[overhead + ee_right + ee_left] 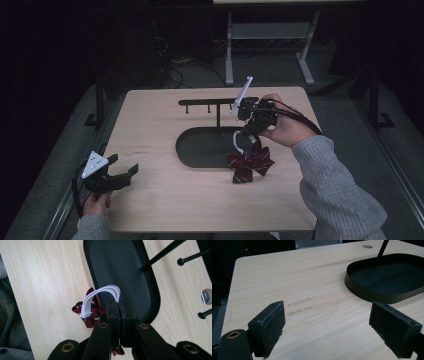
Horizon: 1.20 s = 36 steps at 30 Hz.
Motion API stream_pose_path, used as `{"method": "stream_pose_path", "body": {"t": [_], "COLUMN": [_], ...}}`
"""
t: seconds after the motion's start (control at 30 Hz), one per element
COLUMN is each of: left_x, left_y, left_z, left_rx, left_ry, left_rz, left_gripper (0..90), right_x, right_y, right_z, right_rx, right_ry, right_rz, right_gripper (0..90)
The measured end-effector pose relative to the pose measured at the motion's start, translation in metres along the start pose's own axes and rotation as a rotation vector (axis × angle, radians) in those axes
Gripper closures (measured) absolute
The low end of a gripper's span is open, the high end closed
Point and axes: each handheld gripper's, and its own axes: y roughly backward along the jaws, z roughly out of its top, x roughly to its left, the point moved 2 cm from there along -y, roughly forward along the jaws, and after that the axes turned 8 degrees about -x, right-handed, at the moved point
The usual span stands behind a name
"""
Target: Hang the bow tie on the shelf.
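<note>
1. My right claw (pixel 119 311) is squeezing fully closed on the white strap (pixel 100 298) of a dark red bow tie (pixel 250 165); I am seeing the strap looping out from between the jaws.
2. The bow tie is hanging from that strap, its lower edge touching the wooden table (pixel 165 195) just beside the black oval tray (pixel 200 150).
3. A black stand with pegs (pixel 210 104) is rising from the tray.
4. My left claw (pixel 327 325) is gaping wide, holding nothing, hovering over bare table near the left edge.

no readable text, no labels, no brands, no numbers
</note>
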Motion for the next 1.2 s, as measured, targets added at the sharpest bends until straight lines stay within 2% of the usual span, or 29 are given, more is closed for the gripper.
{"method": "stream_pose_path", "body": {"t": [0.63,1.03,1.2], "left_x": [0.002,0.004,0.005], "left_y": [0.001,0.002,0.002], "left_z": [0.0,0.0,-0.001], "left_rx": [-0.006,-0.006,-0.005], "left_ry": [0.005,0.008,0.006], "left_rz": [0.004,0.008,0.007], "left_gripper": [12.8,12.8,12.9], "right_x": [-0.018,-0.03,-0.034], "right_y": [-0.002,-0.005,-0.005], "right_z": [0.019,0.034,0.037], "right_rx": [0.013,0.031,0.031], "right_ry": [-0.003,0.002,-0.011], "right_rz": [0.009,-0.001,0.004], "right_gripper": [87.6,87.5,87.6]}}
